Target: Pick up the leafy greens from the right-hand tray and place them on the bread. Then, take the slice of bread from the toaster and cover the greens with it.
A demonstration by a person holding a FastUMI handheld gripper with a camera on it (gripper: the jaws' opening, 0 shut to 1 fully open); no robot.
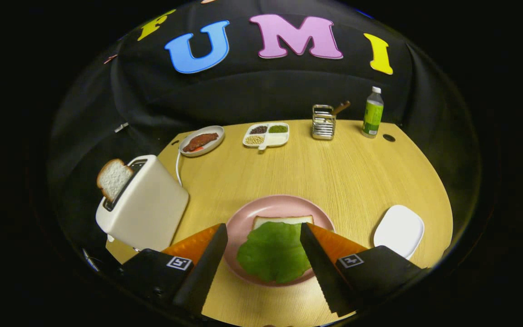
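The gripper stands wide open, its flat black fingers either side of a crinkled leafy greens piece, gripping nothing. The leaf lies on the bread, hiding all but its far crust, on a round pink plate. Far left, a porous bread slice juts from the smooth cream toaster. The white tray sits right, partly cut off by a finger

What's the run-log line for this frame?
stage: greens on bread, pink plate | gripper: open, fingers astride greens | next: toaster slice | tray: empty
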